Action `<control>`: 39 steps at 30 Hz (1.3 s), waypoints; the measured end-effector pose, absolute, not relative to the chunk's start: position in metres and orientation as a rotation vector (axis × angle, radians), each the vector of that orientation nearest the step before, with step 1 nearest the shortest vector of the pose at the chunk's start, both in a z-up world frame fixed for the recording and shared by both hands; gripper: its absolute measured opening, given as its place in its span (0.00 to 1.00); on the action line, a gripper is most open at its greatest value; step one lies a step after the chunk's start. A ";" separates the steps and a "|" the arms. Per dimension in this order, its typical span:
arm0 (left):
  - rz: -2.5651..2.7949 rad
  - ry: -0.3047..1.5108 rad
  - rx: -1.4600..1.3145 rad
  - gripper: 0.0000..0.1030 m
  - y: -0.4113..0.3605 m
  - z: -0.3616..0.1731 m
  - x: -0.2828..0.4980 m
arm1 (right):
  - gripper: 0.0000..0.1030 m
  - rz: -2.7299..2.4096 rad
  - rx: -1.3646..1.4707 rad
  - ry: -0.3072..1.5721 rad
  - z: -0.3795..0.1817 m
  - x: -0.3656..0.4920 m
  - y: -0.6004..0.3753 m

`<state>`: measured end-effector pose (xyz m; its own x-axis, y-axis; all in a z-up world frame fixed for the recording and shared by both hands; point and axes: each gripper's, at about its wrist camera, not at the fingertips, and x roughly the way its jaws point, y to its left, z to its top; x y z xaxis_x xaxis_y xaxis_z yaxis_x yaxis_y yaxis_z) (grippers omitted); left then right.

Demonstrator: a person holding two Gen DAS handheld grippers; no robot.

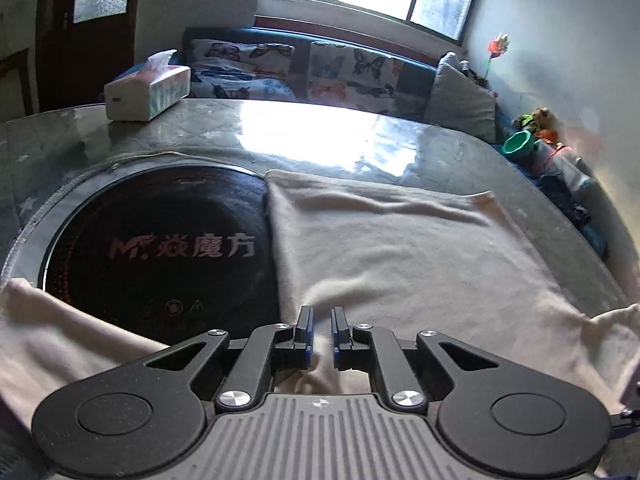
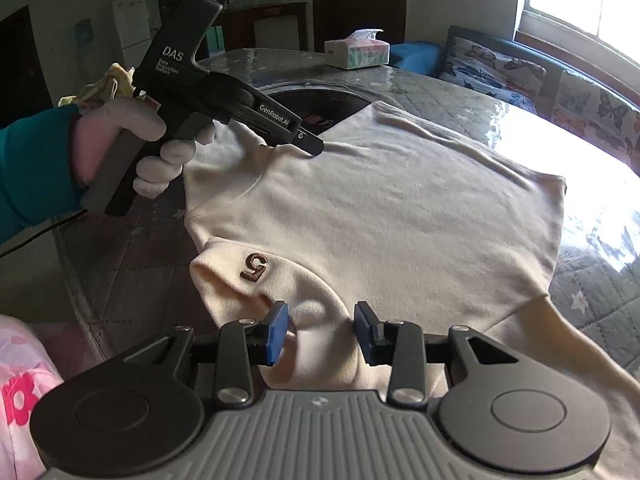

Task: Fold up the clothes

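Left gripper (image 1: 321,330) nearly closed, pinching the cream knit sweater (image 2: 400,208); right gripper (image 2: 321,330) half-closed on its near fold. Mid-fold; next likely needs carrying the pinched edge across.

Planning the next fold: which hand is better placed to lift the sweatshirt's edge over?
Left, probably. The left gripper is nearly shut, with the sweatshirt cloth pinched between its fingers. The right gripper stands wider by the 5 patch; whether it grips is unclear.
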<state>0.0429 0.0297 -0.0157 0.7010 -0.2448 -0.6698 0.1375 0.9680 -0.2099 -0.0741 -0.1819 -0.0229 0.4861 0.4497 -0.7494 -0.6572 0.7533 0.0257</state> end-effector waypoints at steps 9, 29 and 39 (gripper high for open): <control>-0.189 0.764 -0.080 0.13 0.017 -0.023 0.063 | 0.34 0.714 -0.322 0.800 -0.020 -0.078 -0.170; -0.280 0.721 -0.008 0.28 -0.015 -0.001 0.033 | 0.14 0.553 -0.194 0.736 -0.001 -0.096 -0.216; -0.451 0.731 0.009 0.53 -0.077 0.002 0.002 | 0.25 -0.002 -0.014 0.764 -0.026 -0.089 -0.339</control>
<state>0.0018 -0.0772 0.0016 0.6532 -0.3949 -0.6460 0.4008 0.9042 -0.1475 -0.0894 -0.3394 -0.0261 0.7224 -0.0074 -0.6915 -0.0030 0.9999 -0.0139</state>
